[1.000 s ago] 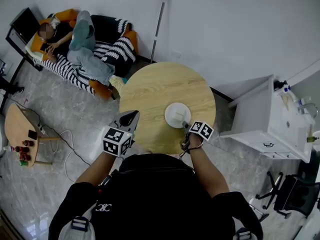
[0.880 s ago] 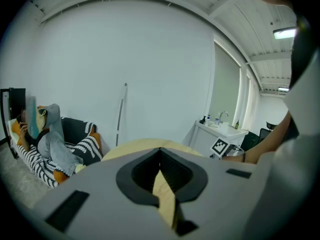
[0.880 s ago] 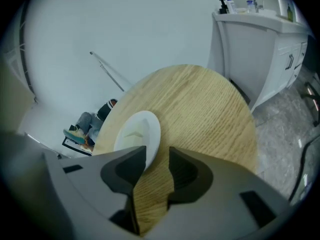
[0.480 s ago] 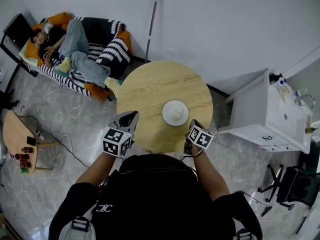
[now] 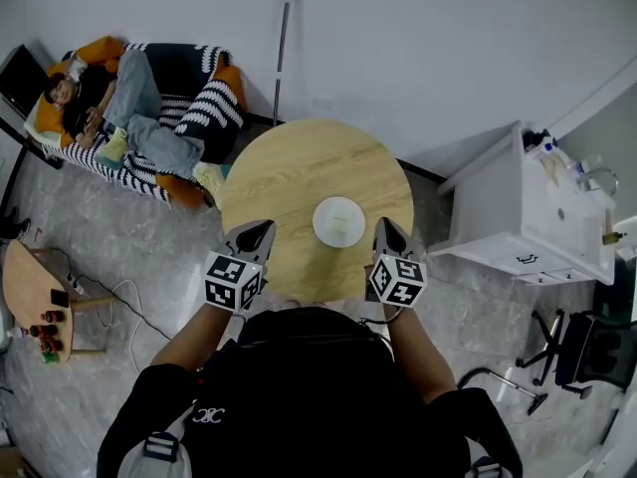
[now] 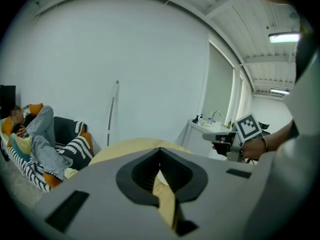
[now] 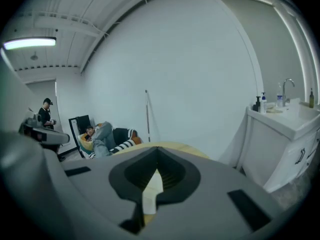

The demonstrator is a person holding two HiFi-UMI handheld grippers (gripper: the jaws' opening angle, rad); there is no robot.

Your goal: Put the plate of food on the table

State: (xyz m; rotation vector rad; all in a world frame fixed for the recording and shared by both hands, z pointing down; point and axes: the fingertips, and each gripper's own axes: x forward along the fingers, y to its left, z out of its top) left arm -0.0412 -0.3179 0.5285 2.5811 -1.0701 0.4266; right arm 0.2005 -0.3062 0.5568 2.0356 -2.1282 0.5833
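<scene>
Marbled grey floor around round wooden table (image 5: 289,167), white wall beyond it. On table's near half, somewhat toward its right edge: white plate (image 5: 338,221), lying flat and clear of both tools, with food on it too small to make out. Just left of plate, over table's near rim: left gripper (image 5: 257,234), clenched on nothing, with only a sliver of tabletop visible through the slit between its jaws. Just right of plate, at table's near-right rim: right gripper (image 5: 386,235), likewise pinched tight, empty, and not touching plate. Beyond table's far-left side: person (image 5: 109,118) lying on striped sofa (image 5: 214,93). Off table's right side: white sink cabinet (image 5: 518,227). Judged from this, placing step looks finished, plate set down and let go. Calls next for little more than drawing both tools back from table toward body, minding plate's rim with right one. No regrasp needed unless plate is wanted nearer table's centre.
</scene>
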